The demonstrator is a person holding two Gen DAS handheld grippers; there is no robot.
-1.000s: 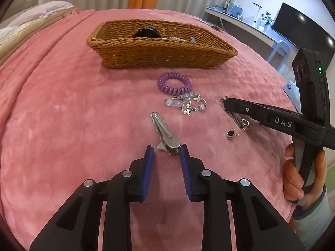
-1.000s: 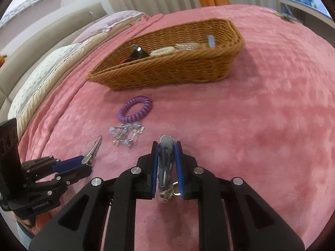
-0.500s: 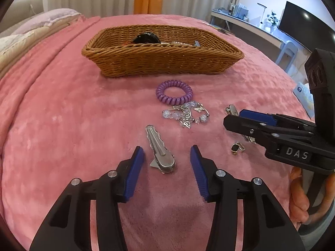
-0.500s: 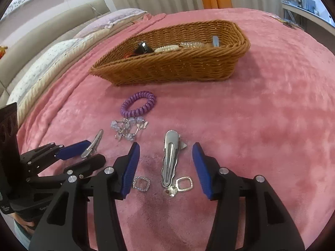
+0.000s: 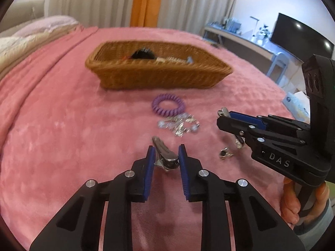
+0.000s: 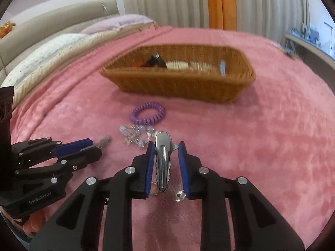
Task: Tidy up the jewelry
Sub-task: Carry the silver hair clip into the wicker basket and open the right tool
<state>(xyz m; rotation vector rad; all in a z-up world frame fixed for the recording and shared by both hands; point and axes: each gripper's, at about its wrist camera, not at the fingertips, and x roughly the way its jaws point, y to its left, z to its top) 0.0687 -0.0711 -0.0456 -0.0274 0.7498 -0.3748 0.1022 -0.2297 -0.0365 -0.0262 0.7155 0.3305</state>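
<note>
Hair clip (image 5: 165, 156) sits between my left gripper (image 5: 166, 149) jaws, which have just been closing to a narrow gap. Through the blur they seem to pinch its wide end, low over the bed (image 5: 62, 125). My right gripper (image 6: 166, 146) jaws, also just closing, clamp a second hair clip (image 6: 162, 159) lengthwise, its tip poking beyond them.

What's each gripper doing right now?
Left gripper: fingers have just been closing, now shut on a silver hair clip.
Right gripper: fingers have just been closing, now shut on a second silver hair clip.
</note>
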